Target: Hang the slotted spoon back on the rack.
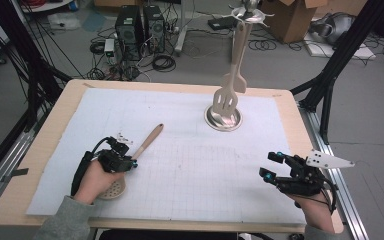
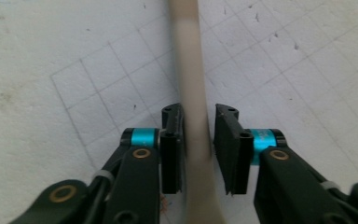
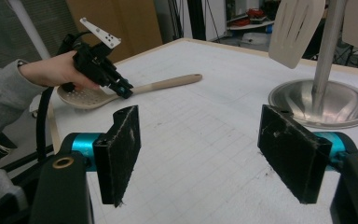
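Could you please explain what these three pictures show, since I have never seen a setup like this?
A person sits at a table covered with a white gridded sheet and holds a hand-operated two-jaw gripper in each hand. The high view looks down from above; the other two come from small cameras riding on each gripper, looking along its black jaws.

On the sheet lies a beige slotted spoon, its perforated bowl next to the left hand. Farther back stands a metal rack with a round base, from which a slotted spatula hangs.

The left gripper straddles the spoon's handle; one jaw is against it, the other shows a thin gap, so the grip is not complete. The right gripper hovers open and empty over the sheet.
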The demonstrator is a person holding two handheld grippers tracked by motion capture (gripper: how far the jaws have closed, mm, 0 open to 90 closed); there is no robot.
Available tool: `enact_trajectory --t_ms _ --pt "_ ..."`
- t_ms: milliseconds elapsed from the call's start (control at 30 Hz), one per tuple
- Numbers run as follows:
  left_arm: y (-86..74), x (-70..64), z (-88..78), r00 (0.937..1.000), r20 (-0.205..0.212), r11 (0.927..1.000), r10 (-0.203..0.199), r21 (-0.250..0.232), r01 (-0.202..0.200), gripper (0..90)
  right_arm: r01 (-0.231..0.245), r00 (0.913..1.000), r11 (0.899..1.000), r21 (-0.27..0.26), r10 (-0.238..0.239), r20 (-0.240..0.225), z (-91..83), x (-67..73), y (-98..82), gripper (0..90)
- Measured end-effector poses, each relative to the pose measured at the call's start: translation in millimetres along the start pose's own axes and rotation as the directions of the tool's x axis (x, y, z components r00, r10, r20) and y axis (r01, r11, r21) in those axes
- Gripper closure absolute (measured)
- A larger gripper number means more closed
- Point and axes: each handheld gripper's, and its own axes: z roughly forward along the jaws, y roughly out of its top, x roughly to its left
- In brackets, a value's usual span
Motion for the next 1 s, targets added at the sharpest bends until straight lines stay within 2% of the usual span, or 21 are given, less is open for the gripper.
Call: enact_trajectory --t_ms 167,233,600,767,867,933,1000 --pt "-0.2 1.7 -0.1 0.9999 0.012 0.9999 -0.011 -0.004 0.011 76.5 0.002 1.0 1.0 0.0 -0.002 0.0 1.3 0.2 0.0 29.1" --pt "0.0 0.3 -0.4 0.9999 0.008 1.0 0.008 -0.004 -0.008 77.1 0.001 1.0 1.0 0.0 -0.001 0.0 1.2 0.2 0.1 29.1" --pt "-1.7 1.7 -3.4 0.9995 0.021 0.9994 0.023 -0.025 -0.022 77.8 0.0 1.0 1.0 0.003 0.0 -0.003 1.7 -0.3 0.2 29.1" --pt "-2.5 4.7 -8.6 0.9991 0.037 0.9981 0.021 -0.059 -0.019 77.8 -0.001 1.0 1.0 -0.001 0.001 -0.001 0.9 -0.2 0.8 29.1" --pt "-2.0 5.0 -13.3 0.9981 0.05 0.9963 0.035 -0.08 -0.031 77.8 0.0 1.0 1.0 0.0 0.0 0.001 1.0 -0.3 0.7 29.1" --pt "-1.8 4.3 -15.4 0.9977 0.061 0.9946 0.031 -0.101 -0.025 77.8 0.002 1.0 1.0 -0.001 -0.002 -0.001 1.2 -0.1 0.9 29.1" --pt "-0.9 3.9 -18.3 0.9964 0.071 0.9922 0.047 -0.119 -0.038 77.8 0.003 1.0 1.0 -0.004 -0.003 -0.002 1.2 0.0 1.2 29.1"
